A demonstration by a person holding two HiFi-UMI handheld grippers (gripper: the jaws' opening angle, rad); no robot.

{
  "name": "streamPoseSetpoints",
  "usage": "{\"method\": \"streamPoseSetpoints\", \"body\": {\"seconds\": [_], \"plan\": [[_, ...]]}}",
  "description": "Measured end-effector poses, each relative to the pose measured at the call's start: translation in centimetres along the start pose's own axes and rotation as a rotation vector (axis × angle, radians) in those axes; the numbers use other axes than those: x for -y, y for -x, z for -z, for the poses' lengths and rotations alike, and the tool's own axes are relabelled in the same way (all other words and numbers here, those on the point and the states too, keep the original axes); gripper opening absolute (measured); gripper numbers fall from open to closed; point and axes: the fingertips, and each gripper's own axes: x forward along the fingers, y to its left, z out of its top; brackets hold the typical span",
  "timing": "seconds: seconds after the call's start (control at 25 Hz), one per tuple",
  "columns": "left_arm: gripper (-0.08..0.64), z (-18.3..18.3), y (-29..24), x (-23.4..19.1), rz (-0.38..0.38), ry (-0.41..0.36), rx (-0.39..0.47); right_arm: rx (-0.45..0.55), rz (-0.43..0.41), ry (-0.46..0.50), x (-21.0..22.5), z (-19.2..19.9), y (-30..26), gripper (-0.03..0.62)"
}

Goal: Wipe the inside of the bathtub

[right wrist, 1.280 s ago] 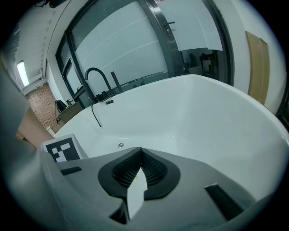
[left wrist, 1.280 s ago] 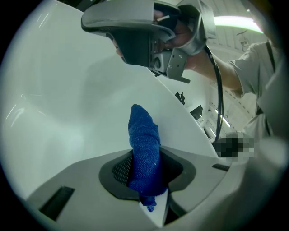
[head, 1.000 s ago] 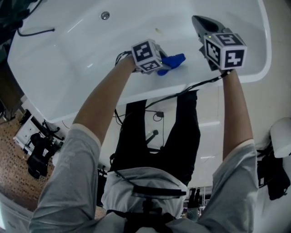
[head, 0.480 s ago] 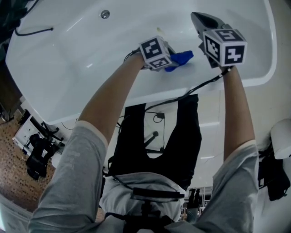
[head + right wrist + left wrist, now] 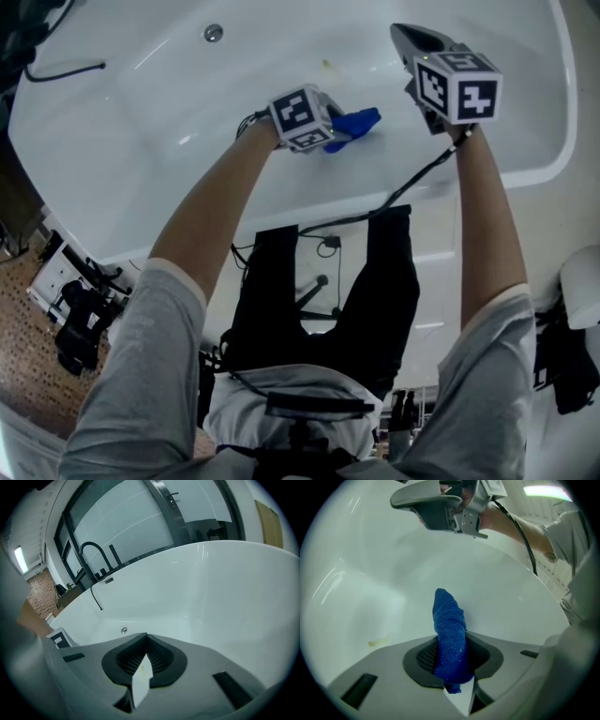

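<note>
A white bathtub [image 5: 141, 141] fills the top of the head view. My left gripper [image 5: 349, 127] is shut on a blue cloth [image 5: 357, 123], which it holds against the near inner wall of the tub. In the left gripper view the blue cloth [image 5: 449, 639] sticks up from between the closed jaws of my left gripper [image 5: 451, 660]. A small yellowish smear [image 5: 378, 642] marks the tub wall to the left of it. My right gripper [image 5: 412, 39] hovers over the tub to the right, shut and empty. Its jaws [image 5: 143, 660] meet with nothing between them.
The drain [image 5: 215, 33] sits at the far end of the tub floor. A black hose [image 5: 66, 67] hangs over the far left rim, and a black faucet [image 5: 91, 555] stands behind the tub. Cables and equipment [image 5: 80, 309] lie on the floor at my left.
The left gripper with the cloth slid right along the tub wall, then came back left to about where it was. The right gripper shifted only slightly.
</note>
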Motion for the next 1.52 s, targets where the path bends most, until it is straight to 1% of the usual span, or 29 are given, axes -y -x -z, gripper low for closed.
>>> {"method": "streamPoseSetpoints", "body": {"seconds": [0.08,0.12,0.2,0.24,0.36,0.56,0.72,0.84,0.92,1.0,1.08,1.16,1.24,1.32,1.4,1.52], "plan": [[0.117,3.4,0.7,-0.4,-0.006,0.035,-0.041,-0.012,-0.001,0.003,0.1,0.3,-0.7,0.009],[0.117,4.5,0.9,-0.6,-0.007,0.057,-0.040,-0.018,-0.002,0.005,0.2,0.5,-1.1,0.009],[0.117,5.3,1.0,-0.9,-0.007,0.092,-0.009,-0.030,-0.005,0.010,0.3,0.9,-1.9,0.009],[0.117,5.2,1.0,-1.2,-0.009,0.096,0.004,-0.037,-0.006,0.014,0.3,1.1,-2.3,0.009],[0.117,3.9,0.1,-2.2,-0.024,0.077,0.017,-0.055,-0.007,0.023,0.5,1.6,-3.4,0.009],[0.117,-0.9,-2.5,-4.0,-0.023,0.032,0.049,-0.075,-0.004,0.037,1.1,2.3,-4.7,0.009],[0.117,-4.1,-4.0,-4.3,-0.004,-0.039,0.043,-0.071,0.005,0.023,2.0,2.0,-5.3,0.009],[0.117,-4.4,-4.3,-4.2,0.003,-0.096,0.022,-0.064,0.005,0.005,2.2,1.8,-5.8,0.009],[0.117,-2.8,-4.3,-4.4,-0.013,-0.137,-0.045,-0.066,0.001,0.014,2.1,1.8,-6.1,0.009],[0.116,0.5,-4.0,-5.1,-0.027,-0.149,-0.142,-0.070,-0.005,0.024,2.1,2.0,-6.5,0.009],[0.117,4.4,-3.3,-5.7,-0.029,-0.123,-0.217,-0.074,-0.014,0.028,2.0,2.1,-7.1,0.009],[0.117,7.3,-2.5,-6.3,-0.034,-0.087,-0.244,-0.078,-0.022,0.031,1.9,2.2,-7.9,0.009],[0.117,8.4,-2.2,-6.7,-0.039,-0.063,-0.231,-0.082,-0.028,0.036,1.8,2.2,-8.6,0.009],[0.116,8.1,-2.3,-6.9,-0.045,-0.069,-0.219,-0.083,-0.032,0.041,1.7,2.2,-8.8,0.009],[0.115,6.8,-2.9,-7.2,-0.058,-0.081,-0.195,-0.084,-0.034,0.045,1.9,2.2,-8.7,0.009],[0.115,3.3,-4.3,-7.9,-0.066,-0.059,-0.098,-0.081,-0.033,0.051,2.2,2.2,-8.5,0.009]]}}
